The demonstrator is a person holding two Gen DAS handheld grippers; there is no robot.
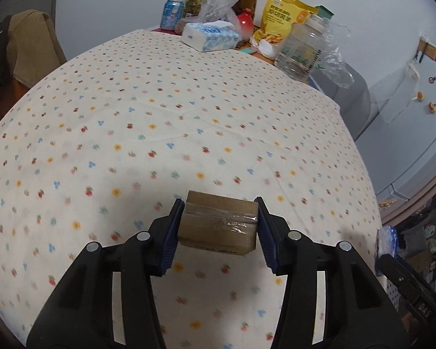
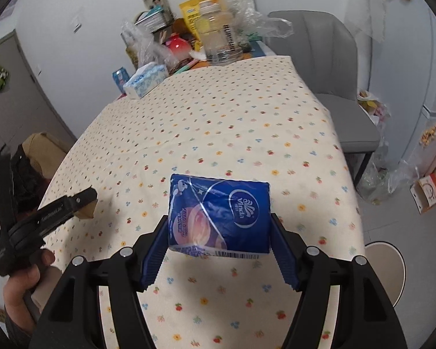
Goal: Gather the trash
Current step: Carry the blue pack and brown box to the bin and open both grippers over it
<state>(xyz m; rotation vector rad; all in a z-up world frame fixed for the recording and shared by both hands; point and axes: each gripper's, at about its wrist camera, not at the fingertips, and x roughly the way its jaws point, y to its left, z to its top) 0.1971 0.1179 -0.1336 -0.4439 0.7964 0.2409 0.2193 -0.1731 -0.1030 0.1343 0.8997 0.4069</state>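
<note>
A small brown cardboard box (image 1: 218,224) sealed with clear tape hangs just above the flowered tablecloth (image 1: 160,116), with my left gripper (image 1: 218,201) shut on its two sides. In the right wrist view a blue Vinda tissue pack (image 2: 221,197) is pinched between the blue pads of my right gripper (image 2: 218,217) and held off the cloth. That view also shows the left gripper (image 2: 85,203) at the left, gripped by a hand (image 2: 23,285), with a corner of the box (image 2: 88,211) showing. The right gripper's pack (image 1: 386,238) peeks in at the left wrist view's right edge.
At the far end of the table stand a tissue box (image 1: 209,36), a blue can (image 1: 171,14), a yellow snack bag (image 1: 282,20), a clear plastic jar (image 1: 302,49) and plastic bags. A grey chair (image 2: 334,87) stands to the right, with bags and a carton on the floor.
</note>
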